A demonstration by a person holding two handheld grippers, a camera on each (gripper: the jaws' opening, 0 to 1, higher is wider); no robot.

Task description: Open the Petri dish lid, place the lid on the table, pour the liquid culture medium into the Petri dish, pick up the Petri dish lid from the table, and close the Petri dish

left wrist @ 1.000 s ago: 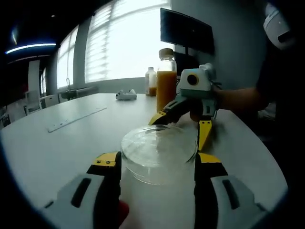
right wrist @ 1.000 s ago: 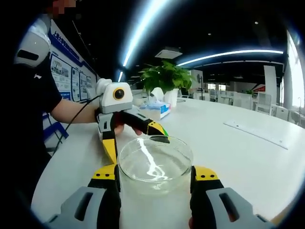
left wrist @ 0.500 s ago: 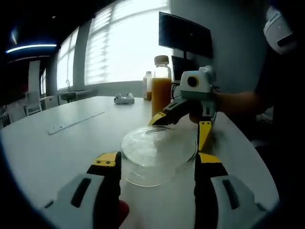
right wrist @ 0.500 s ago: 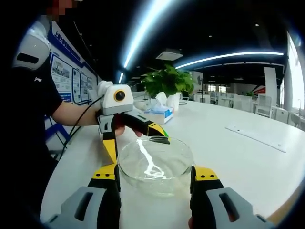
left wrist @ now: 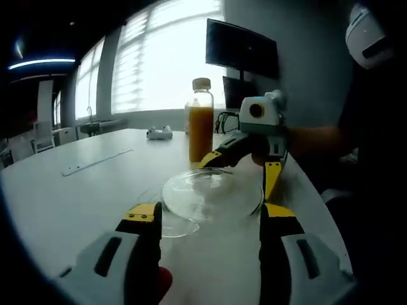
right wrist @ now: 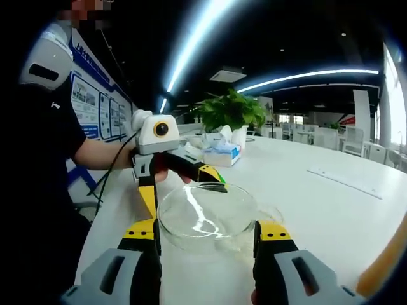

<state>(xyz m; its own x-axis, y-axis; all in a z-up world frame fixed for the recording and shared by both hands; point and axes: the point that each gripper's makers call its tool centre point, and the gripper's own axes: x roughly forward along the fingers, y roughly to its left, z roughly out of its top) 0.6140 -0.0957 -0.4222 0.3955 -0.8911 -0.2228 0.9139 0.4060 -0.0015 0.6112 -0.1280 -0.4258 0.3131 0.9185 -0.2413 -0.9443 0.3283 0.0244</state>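
Both grippers clamp one Petri dish lid point(left wrist: 212, 196), the left gripper point(left wrist: 211, 219) and right gripper point(right wrist: 205, 234) from opposite sides, lifted clear of the dish base point(left wrist: 175, 226) on the table point(left wrist: 82, 190). Best kept level and set down well beside the base.

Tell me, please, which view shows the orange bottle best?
The left gripper view: the orange bottle stands whole and upright on the white table, beyond the Petri dish lid. In the right gripper view, an orange blur at the lower right edge may be it; I cannot tell.
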